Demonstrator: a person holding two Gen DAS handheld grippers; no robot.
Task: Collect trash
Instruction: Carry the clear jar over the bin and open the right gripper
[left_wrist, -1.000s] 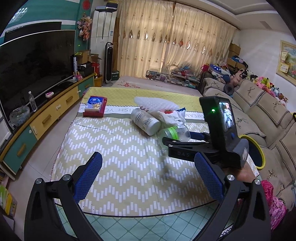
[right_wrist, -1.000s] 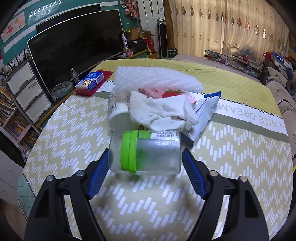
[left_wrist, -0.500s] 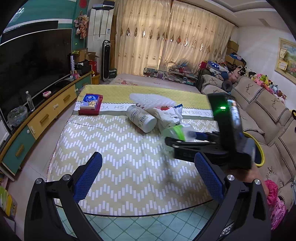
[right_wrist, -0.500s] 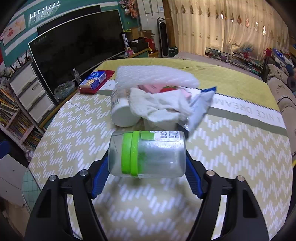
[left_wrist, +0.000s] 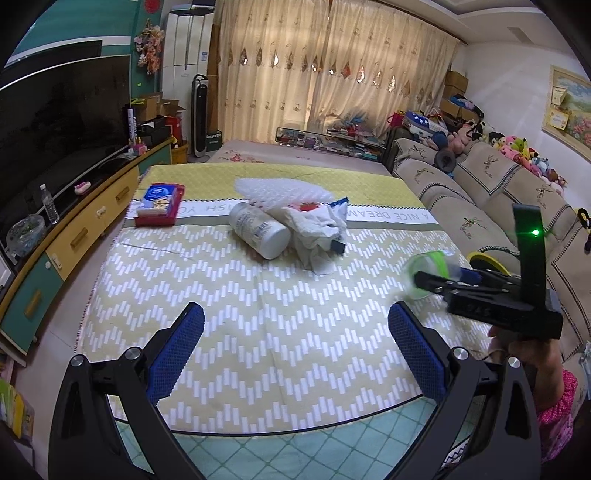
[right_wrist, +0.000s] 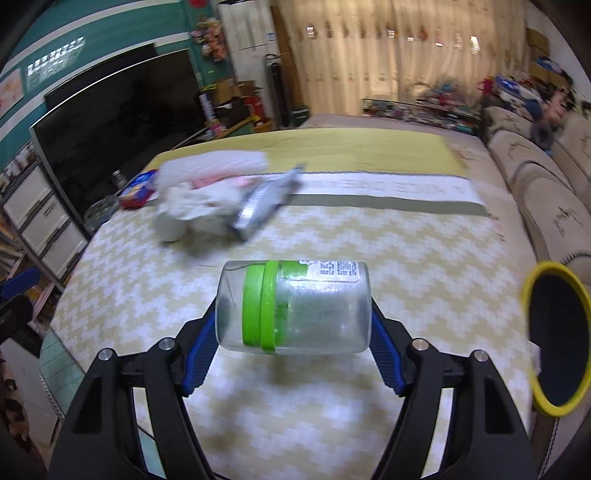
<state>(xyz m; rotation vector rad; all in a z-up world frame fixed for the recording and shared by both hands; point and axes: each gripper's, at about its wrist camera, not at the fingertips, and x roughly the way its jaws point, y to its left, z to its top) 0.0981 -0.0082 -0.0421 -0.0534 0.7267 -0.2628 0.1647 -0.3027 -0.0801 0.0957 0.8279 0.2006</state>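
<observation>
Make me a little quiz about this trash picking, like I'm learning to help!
1. True or false: the right gripper holds a jar lying sideways.
2. What colour is the band around the jar?
A. red
B. green
C. blue
3. Fill in: the left gripper is ____, with nothing between its pads.

Key:
1. true. Both pads press on the jar's ends, above the table.
2. B
3. open. The white bottle and rag lie farther along the table, and a yellow-rimmed bin waits at the table's right edge.
</observation>
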